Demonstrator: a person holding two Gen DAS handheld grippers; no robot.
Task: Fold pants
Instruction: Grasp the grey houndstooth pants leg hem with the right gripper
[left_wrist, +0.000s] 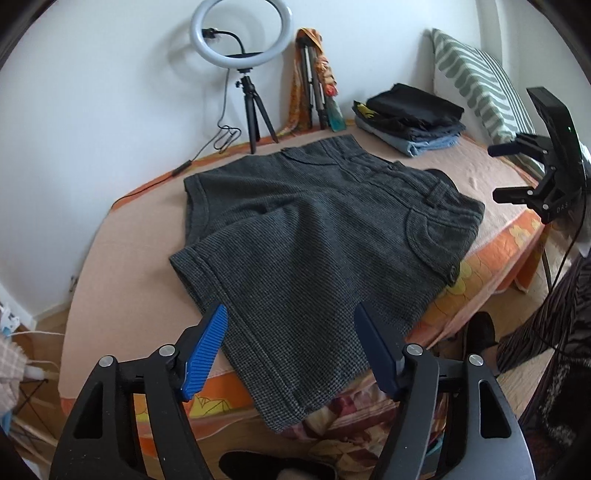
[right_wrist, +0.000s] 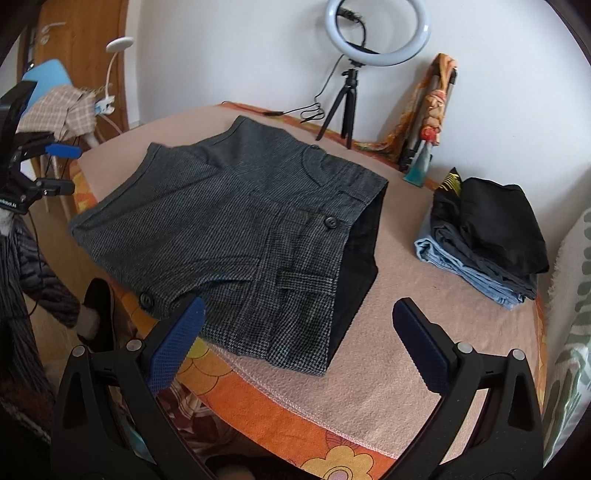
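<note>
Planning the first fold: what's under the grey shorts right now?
The grey shorts lie on the peach blanket, one leg hem hanging past the bed's edge over the orange floral cover. Black lining shows inside the waistband. Whatever sits beneath the fabric itself is hidden.

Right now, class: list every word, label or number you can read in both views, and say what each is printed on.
"D A S": small pale letters on the black right gripper, only partly legible.
Pale lettering on the black left gripper: too blurred to read.
Yellow print on the black folded garment: unreadable.
</note>
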